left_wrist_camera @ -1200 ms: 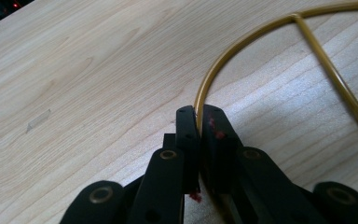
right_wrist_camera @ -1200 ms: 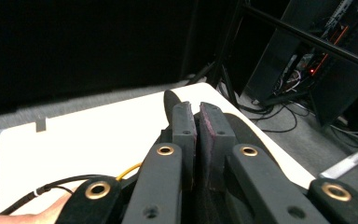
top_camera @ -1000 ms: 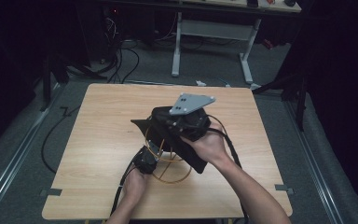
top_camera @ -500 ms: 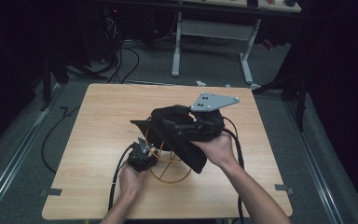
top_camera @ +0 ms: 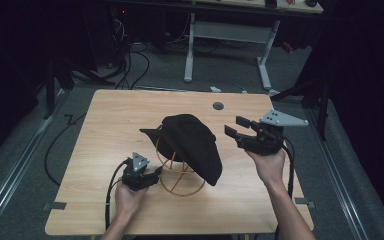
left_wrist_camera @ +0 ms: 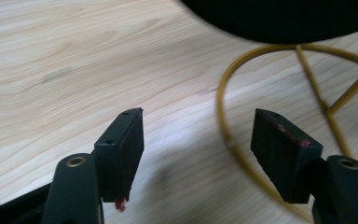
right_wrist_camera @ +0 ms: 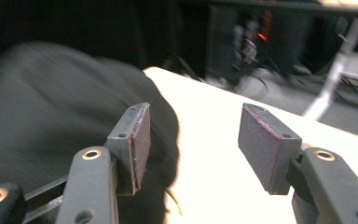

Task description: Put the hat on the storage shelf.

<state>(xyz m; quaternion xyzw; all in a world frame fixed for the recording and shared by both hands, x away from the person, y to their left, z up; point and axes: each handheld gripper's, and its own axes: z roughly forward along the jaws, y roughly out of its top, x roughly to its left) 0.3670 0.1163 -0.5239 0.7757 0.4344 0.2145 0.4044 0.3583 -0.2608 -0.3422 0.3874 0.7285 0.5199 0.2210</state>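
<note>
Hat (top_camera: 192,142) sitting draped over the yellow wire stand (top_camera: 180,176) near the middle of the surface (top_camera: 105,125), brim pointing toward the far left corner, one side hanging low toward the near right. Placing looking done, judging by both grippers standing off it; left to do, probably only pulling the hands away, perhaps straightening the hat where drooping.

Left gripper (top_camera: 156,174) resting low beside the stand's base ring, toward the near left corner, jaws having just been opening and now spread wide with nothing between them; seen along its own jaws (left_wrist_camera: 198,154), bare wood and part of the ring (left_wrist_camera: 223,135) lying in the gap, untouched. Right gripper (top_camera: 235,129) hovering to the right of the hat, raised off the surface, aimed back at the crown, jaws released and empty (right_wrist_camera: 191,140), hat (right_wrist_camera: 51,130) lying beyond the pads, apart from them.
</note>
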